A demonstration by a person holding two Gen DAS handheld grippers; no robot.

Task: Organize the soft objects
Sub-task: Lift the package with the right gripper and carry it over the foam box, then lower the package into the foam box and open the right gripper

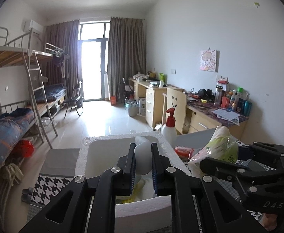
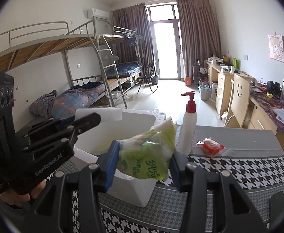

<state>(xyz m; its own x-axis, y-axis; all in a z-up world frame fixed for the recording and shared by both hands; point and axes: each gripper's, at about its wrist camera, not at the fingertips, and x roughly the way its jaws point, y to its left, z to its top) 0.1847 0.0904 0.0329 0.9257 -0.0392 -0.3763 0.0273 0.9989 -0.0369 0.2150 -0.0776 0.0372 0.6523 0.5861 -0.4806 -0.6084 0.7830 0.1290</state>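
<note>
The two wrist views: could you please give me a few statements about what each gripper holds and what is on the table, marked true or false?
1. The right gripper is clamped on a green and white plastic pack. True.
2. The left gripper is empty. False: its jaws are closed on a soft whitish object.
3. The left gripper is over the white foam box. True.
4. The pump bottle has a blue pump head. False: the pump head is red.
5. The red packet lies inside the foam box. False: it lies on the table's cloth, right of the bottle.
</note>
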